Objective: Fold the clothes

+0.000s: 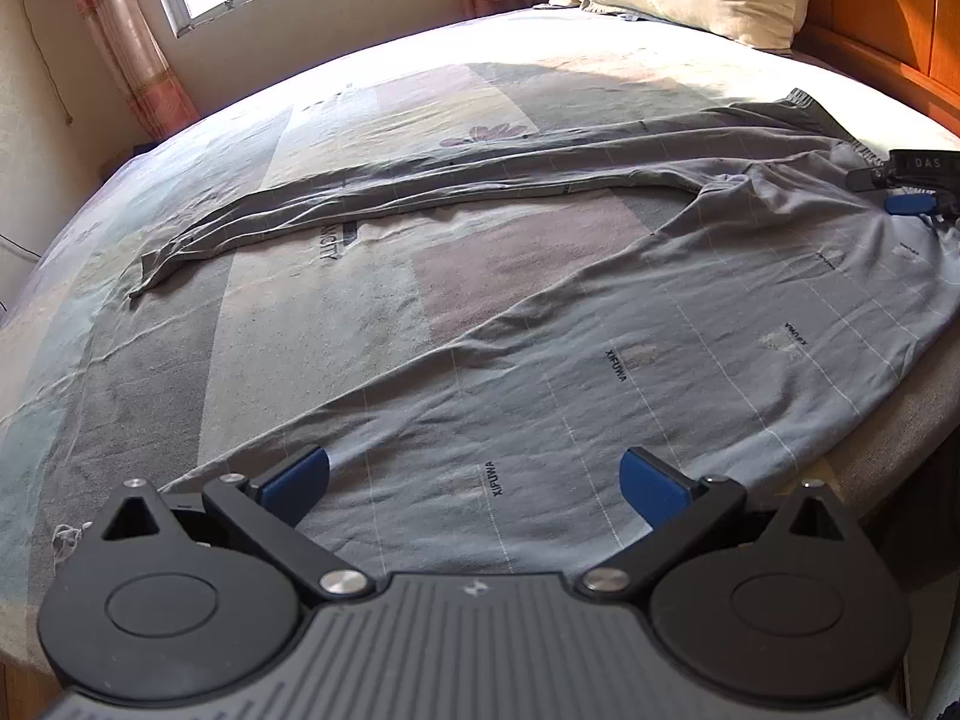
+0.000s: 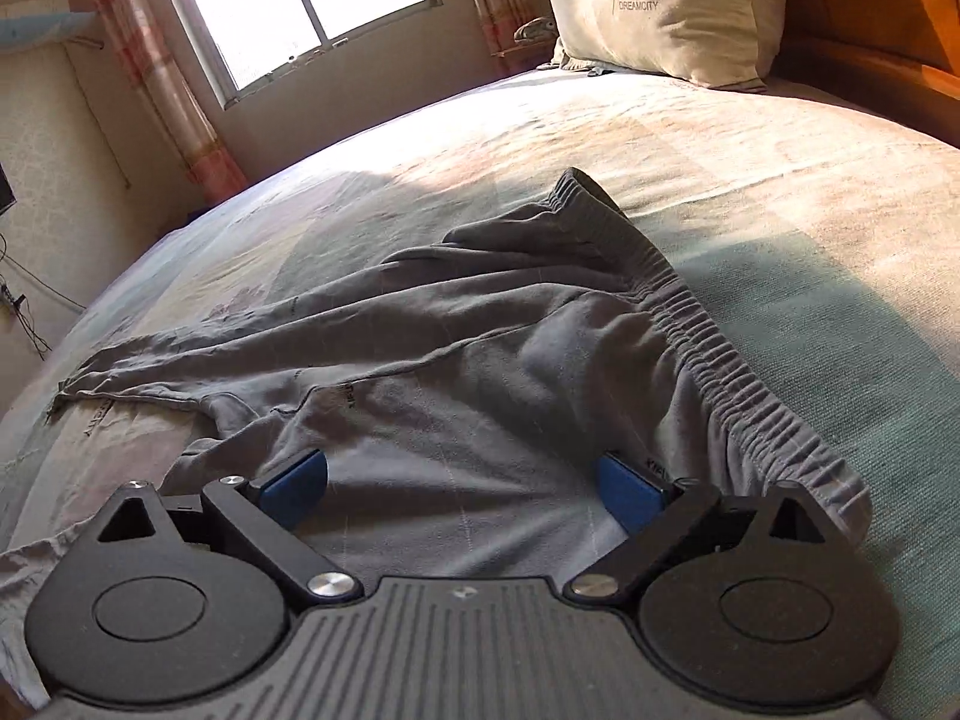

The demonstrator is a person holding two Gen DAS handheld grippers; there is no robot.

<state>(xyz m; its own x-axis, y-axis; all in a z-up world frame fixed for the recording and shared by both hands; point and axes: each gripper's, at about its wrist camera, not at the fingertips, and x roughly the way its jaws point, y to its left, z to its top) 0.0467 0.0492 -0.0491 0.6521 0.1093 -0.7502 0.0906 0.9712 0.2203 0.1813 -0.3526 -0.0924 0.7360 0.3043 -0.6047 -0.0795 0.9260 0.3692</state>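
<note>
We found the grey trousers spread on the bed, unfolded, the two legs splayed in a V from the crotch; the near leg ran along the bed's edge from the waistband toward our left gripper, while the far leg stretched away across the patchwork sheet, its cuff well apart from both tools; so the long axis of the garment lay crosswise, waist at the right, cuffs at the left. Our left gripper hovered over the lower part of the near leg, jaws spread wide, nothing between the blue pads; our right gripper sat at the waist end, likewise wide apart and holding nothing, though one pad lay just beside a fold under the elastic band, and whether it touched the cloth we could not tell. The right tool was therefore nearer the waistband, the left nearer the cuff of the near leg; we judged that any fold bringing one leg onto the other would turn on that split.

The cloth looked thin, soft and limp, creased along the far leg, printed with faint pale lines and small lettering; the waistband was ribbed and gathered; a pillow stood at the headboard.
</note>
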